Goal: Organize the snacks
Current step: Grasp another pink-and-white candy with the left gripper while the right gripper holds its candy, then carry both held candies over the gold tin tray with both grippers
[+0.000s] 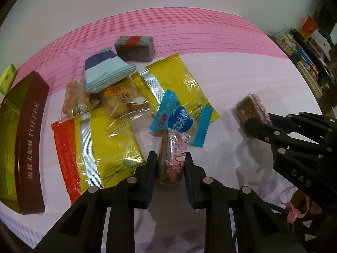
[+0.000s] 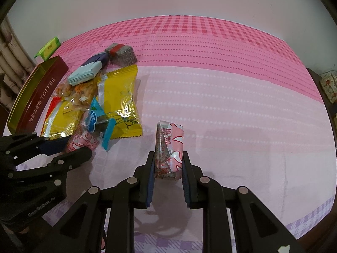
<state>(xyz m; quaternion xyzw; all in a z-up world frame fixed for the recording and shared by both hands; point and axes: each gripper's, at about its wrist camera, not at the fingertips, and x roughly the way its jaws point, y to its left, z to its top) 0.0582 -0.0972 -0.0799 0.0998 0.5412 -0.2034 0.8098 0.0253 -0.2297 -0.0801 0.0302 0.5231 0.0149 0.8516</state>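
My left gripper (image 1: pixel 171 159) is shut on a pink wrapped snack bar (image 1: pixel 171 145) at the near edge of a snack pile; the right wrist view shows the same grip (image 2: pixel 79 146) on that bar (image 2: pixel 84 140). A blue wrapped candy (image 1: pixel 181 120) lies across the bar's far end. My right gripper (image 2: pixel 168 158) is shut on a second pink wrapped snack (image 2: pixel 170 139), held on edge just over the cloth, right of the pile. In the left wrist view that gripper (image 1: pixel 259 124) and its snack (image 1: pixel 250 107) sit at the right.
The pile holds two yellow packets (image 1: pixel 177 78) (image 1: pixel 109 147), a clear pack of fried pieces (image 1: pixel 118 101), a pale blue and purple packet (image 1: pixel 105 71) and a grey block with a red band (image 1: pixel 134 48). A toffee tin (image 1: pixel 27 139) stands left, a green pack (image 1: pixel 7 78) behind it.
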